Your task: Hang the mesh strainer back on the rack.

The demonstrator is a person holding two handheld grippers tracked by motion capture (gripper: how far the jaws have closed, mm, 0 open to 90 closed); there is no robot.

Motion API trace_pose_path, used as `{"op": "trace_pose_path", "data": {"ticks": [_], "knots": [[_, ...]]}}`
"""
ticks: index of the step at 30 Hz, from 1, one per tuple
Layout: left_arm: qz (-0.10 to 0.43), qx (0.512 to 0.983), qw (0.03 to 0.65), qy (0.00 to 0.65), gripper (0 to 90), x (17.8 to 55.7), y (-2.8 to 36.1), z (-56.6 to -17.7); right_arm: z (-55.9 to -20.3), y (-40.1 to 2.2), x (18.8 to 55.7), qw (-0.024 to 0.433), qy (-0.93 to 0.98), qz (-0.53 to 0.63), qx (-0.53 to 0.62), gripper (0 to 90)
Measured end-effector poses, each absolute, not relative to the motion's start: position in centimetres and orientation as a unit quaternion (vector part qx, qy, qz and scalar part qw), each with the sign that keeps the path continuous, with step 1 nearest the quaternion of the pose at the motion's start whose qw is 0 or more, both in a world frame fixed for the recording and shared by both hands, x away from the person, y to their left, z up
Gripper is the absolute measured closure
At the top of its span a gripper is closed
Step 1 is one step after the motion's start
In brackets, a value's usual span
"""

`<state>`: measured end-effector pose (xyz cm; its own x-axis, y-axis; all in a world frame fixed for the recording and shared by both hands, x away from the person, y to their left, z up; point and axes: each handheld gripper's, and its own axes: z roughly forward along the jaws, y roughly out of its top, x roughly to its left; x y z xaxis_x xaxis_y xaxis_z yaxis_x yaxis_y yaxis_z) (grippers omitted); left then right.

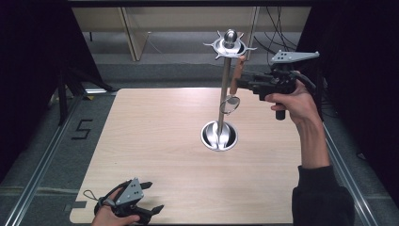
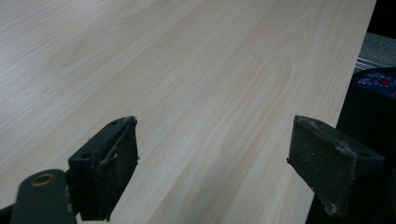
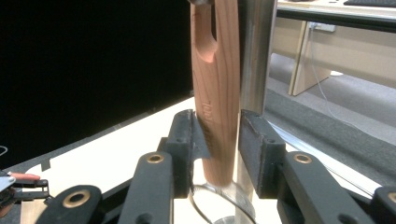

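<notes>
A metal stand (image 1: 225, 84) with a ring of hooks (image 1: 229, 44) on top rises from a shiny round base (image 1: 219, 135) at the table's middle right. A spoon with a wooden handle (image 3: 217, 93) and a metal bowl (image 1: 230, 104) hangs upright against the pole, its top end at the hooks. My right gripper (image 3: 217, 149) reaches in level from the right, and both pads touch the handle's sides. My left gripper (image 1: 155, 196) rests at the table's near left corner, with its jaws wide apart over bare wood (image 2: 212, 158).
The light wooden table (image 1: 160, 136) has free surface left of and in front of the stand. Metal rails run along both sides of the table, and black curtains hang beyond them. Desks and cables stand at the back.
</notes>
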<state>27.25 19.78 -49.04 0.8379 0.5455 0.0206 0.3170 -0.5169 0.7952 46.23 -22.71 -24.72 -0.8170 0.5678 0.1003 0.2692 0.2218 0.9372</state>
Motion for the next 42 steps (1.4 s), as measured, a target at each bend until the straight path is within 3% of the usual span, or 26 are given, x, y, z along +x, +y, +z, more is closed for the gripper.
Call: {"op": "trace_pose_path", "data": {"ticks": [17, 42], "knots": [[0.128, 0.853, 0.435, 0.257, 15.3, 27.2, 19.6, -49.2, -25.3, -24.8, 44.0, 0.167, 0.767, 0.553, 0.278, 58.6], [0.128, 0.856, 0.43, 0.257, 15.3, 27.2, 19.6, -49.1, -27.4, -25.8, 42.8, 0.176, 0.761, 0.554, 0.288, 47.8]]}}
